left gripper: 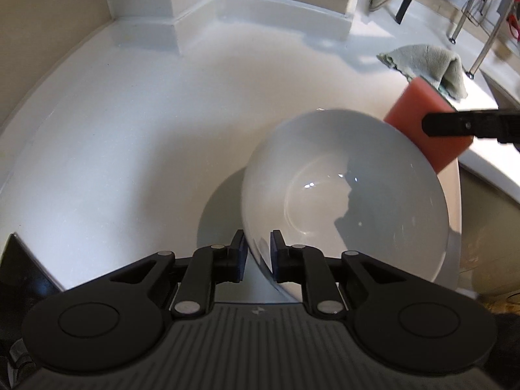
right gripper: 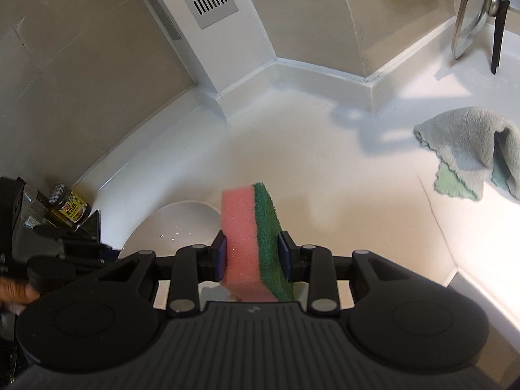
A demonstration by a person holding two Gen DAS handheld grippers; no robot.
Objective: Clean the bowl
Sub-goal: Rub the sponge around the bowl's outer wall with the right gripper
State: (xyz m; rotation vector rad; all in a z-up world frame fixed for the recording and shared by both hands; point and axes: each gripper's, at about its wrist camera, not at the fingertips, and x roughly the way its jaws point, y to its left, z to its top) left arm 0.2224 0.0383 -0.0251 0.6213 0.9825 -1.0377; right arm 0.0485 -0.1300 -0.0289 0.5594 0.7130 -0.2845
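Observation:
A white bowl (left gripper: pixel 341 195) hangs tilted over the white counter (left gripper: pixel 130 130) and casts a round shadow under itself. My left gripper (left gripper: pixel 256 253) is shut on its near rim, one pad inside and one outside. A pink sponge (left gripper: pixel 419 120) with a green scouring side hovers at the bowl's far right rim, with a black finger (left gripper: pixel 455 125) of the right gripper across it. In the right wrist view my right gripper (right gripper: pixel 252 253) is shut on the sponge (right gripper: pixel 247 237), held upright, and the bowl (right gripper: pixel 175 224) lies below and to the left.
A crumpled grey-green cloth (right gripper: pixel 468 143) lies on the counter to the right. A glass lid (right gripper: pixel 471 16) leans against the back wall. A small jar (right gripper: pixel 70 208) stands at the left by a dark appliance. A person's hand (right gripper: pixel 16 292) shows at the left edge.

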